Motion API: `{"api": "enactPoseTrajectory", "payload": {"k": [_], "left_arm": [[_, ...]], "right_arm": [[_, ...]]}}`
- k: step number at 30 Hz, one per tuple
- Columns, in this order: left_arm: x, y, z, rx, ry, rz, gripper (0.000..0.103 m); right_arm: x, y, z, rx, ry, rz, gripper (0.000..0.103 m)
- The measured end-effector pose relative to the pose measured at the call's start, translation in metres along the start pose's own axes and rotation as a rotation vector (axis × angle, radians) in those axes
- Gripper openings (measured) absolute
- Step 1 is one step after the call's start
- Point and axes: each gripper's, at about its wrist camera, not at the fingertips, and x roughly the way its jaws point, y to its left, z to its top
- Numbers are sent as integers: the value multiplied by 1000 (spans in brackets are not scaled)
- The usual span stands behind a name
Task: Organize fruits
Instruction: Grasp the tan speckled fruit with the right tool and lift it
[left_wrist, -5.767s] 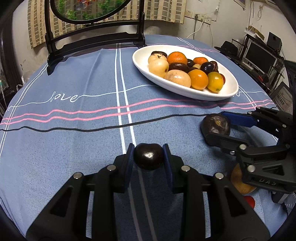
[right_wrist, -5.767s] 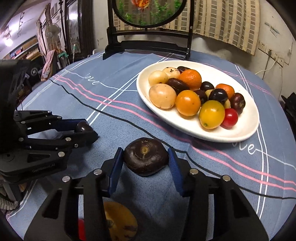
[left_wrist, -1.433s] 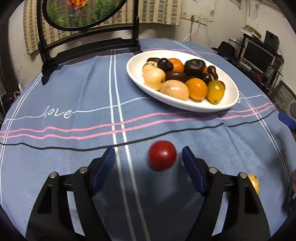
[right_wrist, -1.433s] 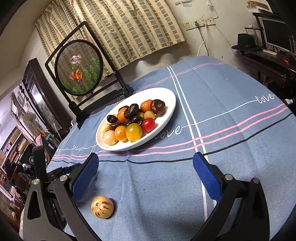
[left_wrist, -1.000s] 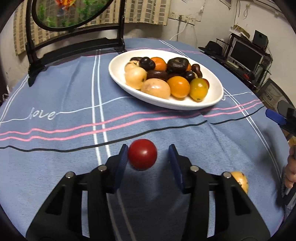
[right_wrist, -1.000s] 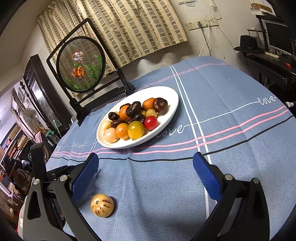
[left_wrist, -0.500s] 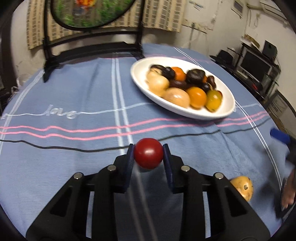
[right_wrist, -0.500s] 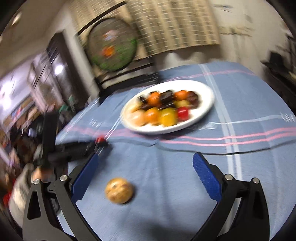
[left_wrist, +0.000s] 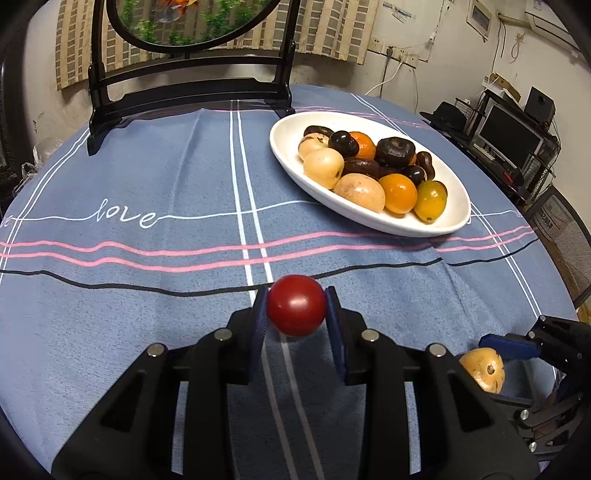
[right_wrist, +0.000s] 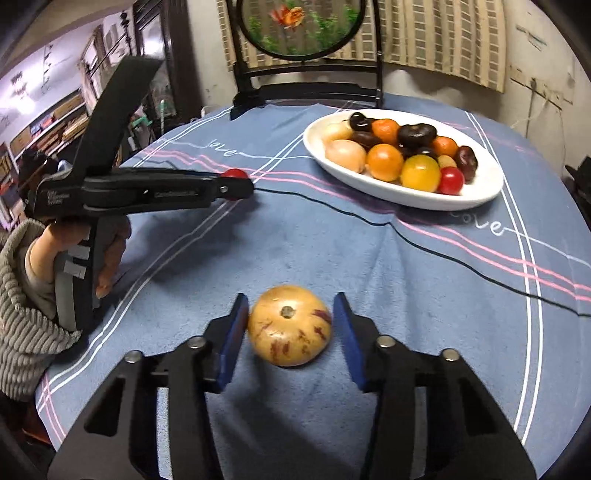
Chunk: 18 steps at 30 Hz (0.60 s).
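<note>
- Left hand-held gripper clamped on red tomato, both blue pads pressing its sides; fruit looks lifted clear of the cloth.
- Right hand-held gripper jaws closing around yellow striped fruit; fruit sits between the pads, small gaps visible on both sides, so no grip yet; fruit rests on the blue tablecloth over the counter.
- Same yellow fruit shows in the left wrist view, down to the right of the left hand-held gripper, at the right one's blue fingertip.
- White oval plate is ahead and to the right of the left hand-held gripper, well apart; ahead-right of the right one too. Already piled with orange, yellow, tan and dark fruits, plus a small red one at its near end.
- Person's hand in a ribbed grey sleeve holds the left tool, off to the left of the right hand-held gripper.
- Dark-framed round screen stands at the far edge, beyond the plate.
- Step, as judged: last two loose fruits being picked up; tomato secured, yellow fruit mid-grasp.
- Next likely needs: finish closing on the yellow fruit, lift, carry both forward to the plate, release into free spots so nothing rolls off the pile.
</note>
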Motion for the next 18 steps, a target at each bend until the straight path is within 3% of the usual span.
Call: {"api": "enactPoseTrajectory", "payload": {"k": [13,18], "left_arm": [[11,-3,-5,13,35,6,31],[8,-5,-6,11,24,17,31]], "right_arm": [[6,3,-1,-4,39,0,46],[-1,3,-1,-7,6,-16,45]]}}
